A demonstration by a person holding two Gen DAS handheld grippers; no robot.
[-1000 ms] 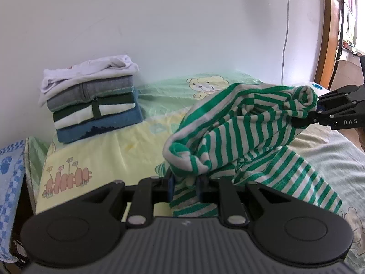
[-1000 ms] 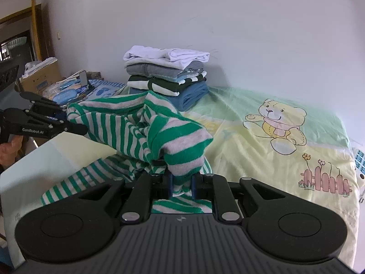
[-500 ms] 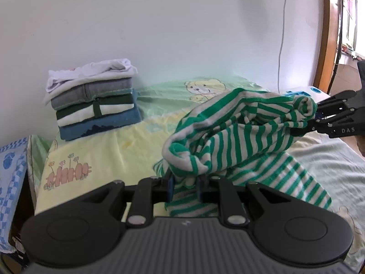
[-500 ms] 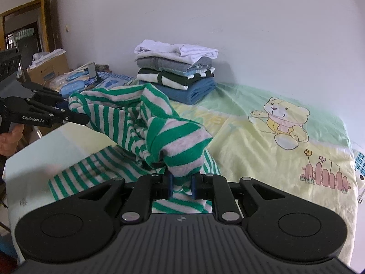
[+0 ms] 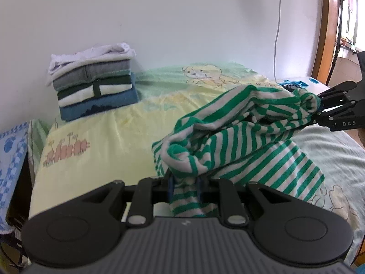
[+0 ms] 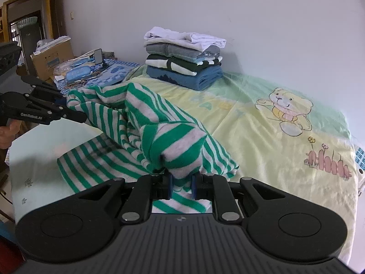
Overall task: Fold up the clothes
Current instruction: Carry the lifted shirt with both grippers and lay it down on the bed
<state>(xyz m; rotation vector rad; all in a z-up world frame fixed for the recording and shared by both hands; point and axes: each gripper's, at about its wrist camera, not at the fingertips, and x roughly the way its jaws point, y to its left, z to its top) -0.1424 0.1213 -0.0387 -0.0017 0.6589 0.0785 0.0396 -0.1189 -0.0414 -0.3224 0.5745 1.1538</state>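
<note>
Striped garment (image 5: 239, 134), green and pale grey in even horizontal bands, held up above the bed (image 5: 109, 141) between two tongs. Its upper part is bunched into thick rolls and folds that sag between the two grips; its lower part trails down and lies flat on the sheet, stripes running straight there. Left gripper (image 5: 183, 186): both fingers clenched on a rolled edge of the cloth, a short striped end hanging below them. Right gripper (image 6: 181, 186): fingers likewise closed on a fat fold of the same cloth, with fabric spilling out past the blue pads (image 6: 169, 186). In the left wrist view the right gripper (image 5: 319, 107) shows at the far side, its tips buried in the bunched end of the garment; in the right wrist view the left gripper (image 6: 79, 116) shows the same at the opposite end. Sheet: yellow and green, printed with a bear (image 6: 286, 111) and a fence. Stack of folded clothes (image 5: 91, 84) stands well apart from the garment, near the wall (image 5: 182, 22): white on top, then grey, dark green with white, blue at the bottom
</note>
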